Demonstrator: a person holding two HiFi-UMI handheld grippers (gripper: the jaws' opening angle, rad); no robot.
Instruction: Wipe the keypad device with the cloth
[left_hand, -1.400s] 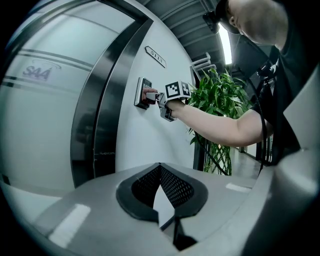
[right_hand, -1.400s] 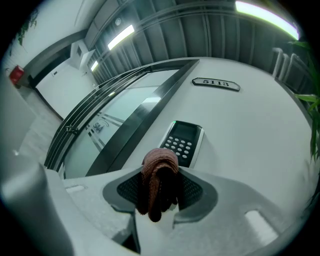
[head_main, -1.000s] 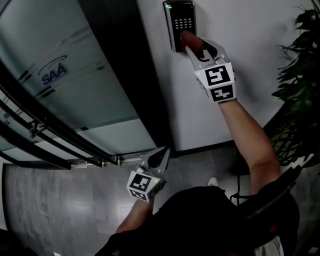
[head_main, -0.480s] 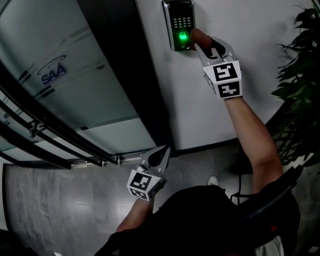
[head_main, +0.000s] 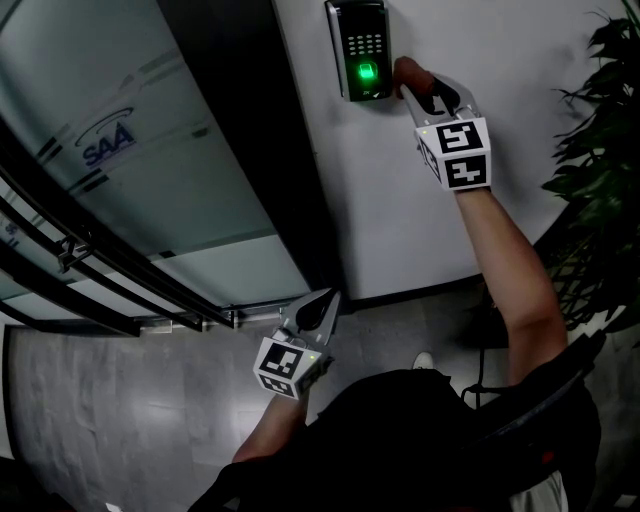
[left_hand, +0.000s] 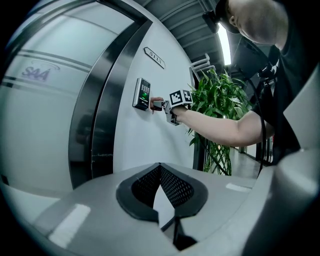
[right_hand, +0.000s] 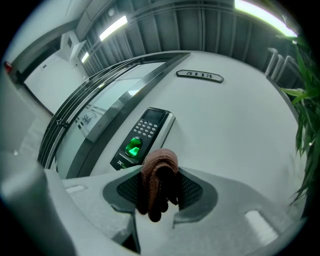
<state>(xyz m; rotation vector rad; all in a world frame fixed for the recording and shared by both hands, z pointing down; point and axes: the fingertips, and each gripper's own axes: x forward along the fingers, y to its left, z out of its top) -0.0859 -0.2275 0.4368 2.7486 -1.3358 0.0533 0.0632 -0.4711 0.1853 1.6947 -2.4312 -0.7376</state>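
R gripper (head_main: 418, 88) w/ cloth (head_main: 404, 69) slid right, off keypad device's (head_main: 361, 40) green sensor (head_main: 367, 73).

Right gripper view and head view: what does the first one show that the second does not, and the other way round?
Only the right gripper view shows the number plate on the wall above the keypad device, and how the brown cloth sits folded between the right gripper's jaws. Only the head view shows the left gripper, held low over the floor, and the person's forearm. Both show the keypad device with its green light, the cloth near it, the glass door and the plant.
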